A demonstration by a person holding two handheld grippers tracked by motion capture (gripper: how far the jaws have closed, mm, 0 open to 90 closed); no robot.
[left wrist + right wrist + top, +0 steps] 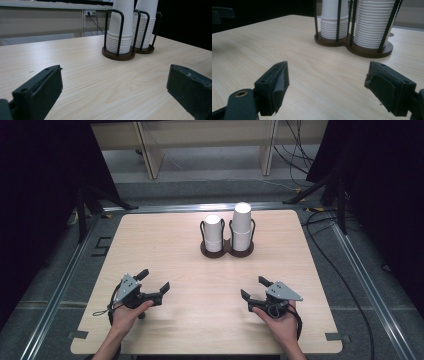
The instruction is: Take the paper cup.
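Note:
Two stacks of white paper cups stand upside down in a dark two-ring holder (226, 250) at the table's far middle. The left stack (213, 233) is shorter than the right stack (241, 226). Both stacks appear ahead in the left gripper view (119, 27) and in the right gripper view (372, 22). My left gripper (154, 281) rests near the front left of the table, open, with nothing between its jaws (112, 92). My right gripper (255, 288) sits at the front right, also open and holding nothing (325, 87). Both point toward the holder from well short of it.
The light wooden table (165, 240) is bare between the grippers and the holder. Its edges drop to a grey floor with metal rails and cables (345, 285). A wooden bench (210, 140) stands beyond the far edge. Dark curtains flank both sides.

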